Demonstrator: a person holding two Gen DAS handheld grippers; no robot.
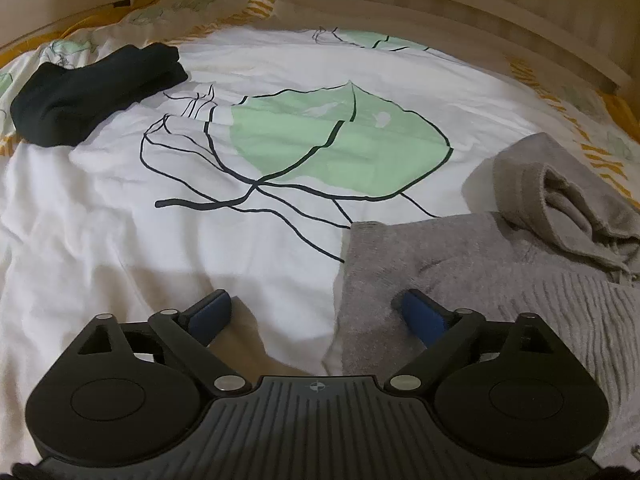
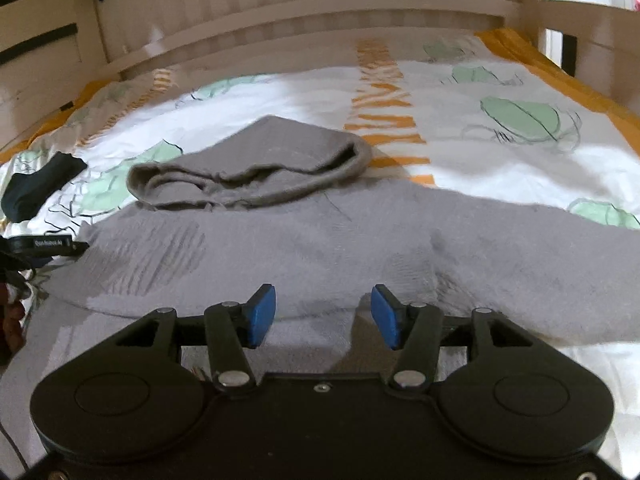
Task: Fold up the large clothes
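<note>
Left wrist view: left gripper spread wide, empty, straddling the near left edge of the grey hoodie on the leaf-print duvet; black garment far left. Best pinched at the very edge, both layers.

Right wrist view: right gripper half open, empty, above the hoodie body, hood beyond. Best lowered onto a fold before closing.

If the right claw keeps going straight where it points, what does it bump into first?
Probably the flat body of the grey knitted hooded sweater spread on the bed. The open right claw tilts down over it, nothing between; depth is hard to judge.
</note>
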